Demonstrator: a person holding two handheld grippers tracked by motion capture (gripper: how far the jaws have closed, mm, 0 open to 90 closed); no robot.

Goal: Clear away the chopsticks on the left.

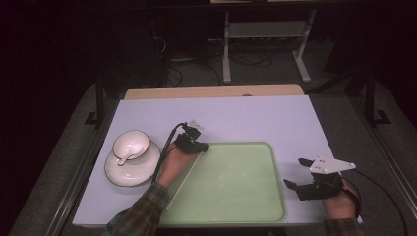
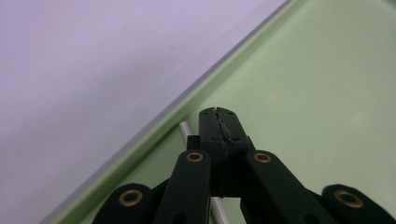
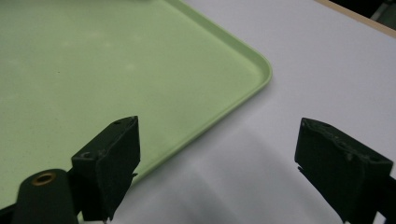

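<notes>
Chopstick (image 2: pixel 187 130), clenched in the left tool (image 1: pixel 197 146), slants from 1 down to 7 o'clock along the green tray's (image 1: pixel 246 196) left rim; right tool (image 1: pixel 299 173) gapes idle.

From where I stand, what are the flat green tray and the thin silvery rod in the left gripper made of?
The flat green tray looks like matte moulded plastic: even colour, soft rounded rim. The thin silvery rod, clamped by the left gripper, looks like smooth metal, perhaps a chopstick; I cannot be sure.
</notes>
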